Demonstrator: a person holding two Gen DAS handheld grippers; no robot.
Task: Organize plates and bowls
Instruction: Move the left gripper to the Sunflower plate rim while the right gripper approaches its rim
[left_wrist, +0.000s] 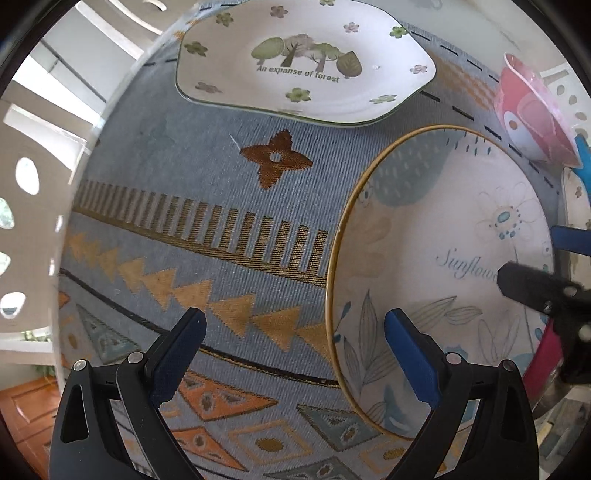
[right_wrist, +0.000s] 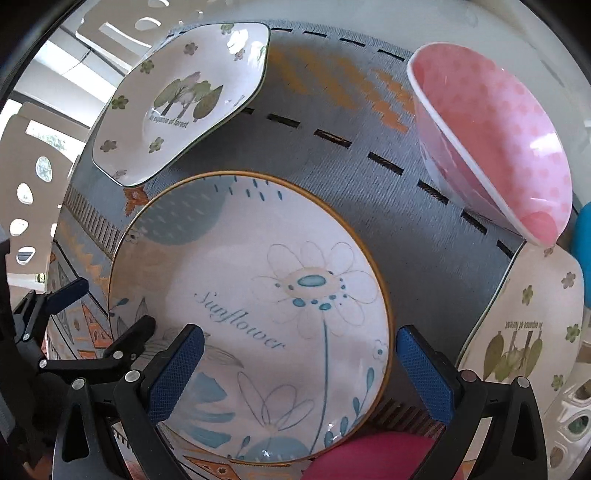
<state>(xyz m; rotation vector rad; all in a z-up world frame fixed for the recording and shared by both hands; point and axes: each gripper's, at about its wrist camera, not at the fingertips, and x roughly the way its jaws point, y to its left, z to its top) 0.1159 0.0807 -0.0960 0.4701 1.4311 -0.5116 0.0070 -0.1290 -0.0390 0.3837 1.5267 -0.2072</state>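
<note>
Fingers: my left gripper (left_wrist: 293, 334) and right gripper (right_wrist: 300, 345) both spread, empty | sunflower plate (right_wrist: 258, 314), forest plate (right_wrist: 177, 99), pink bowl (right_wrist: 495, 147) lie apart, unstacked | sorting barely begun

Patterned blue-grey tablecloth (left_wrist: 221, 229); white perforated chair backs (left_wrist: 22, 206) behind; bright windows; wooden cabinet (left_wrist: 26, 413) low left.

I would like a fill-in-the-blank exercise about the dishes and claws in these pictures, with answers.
1. The round plate bears the word ____.
2. The bowl behind it is ____ inside.
3. The right claw is ____, both fingers above the round plate.
4. The forest plate lies on a patterned ____.

Answers: Sunflower; pink; open; cloth
</note>
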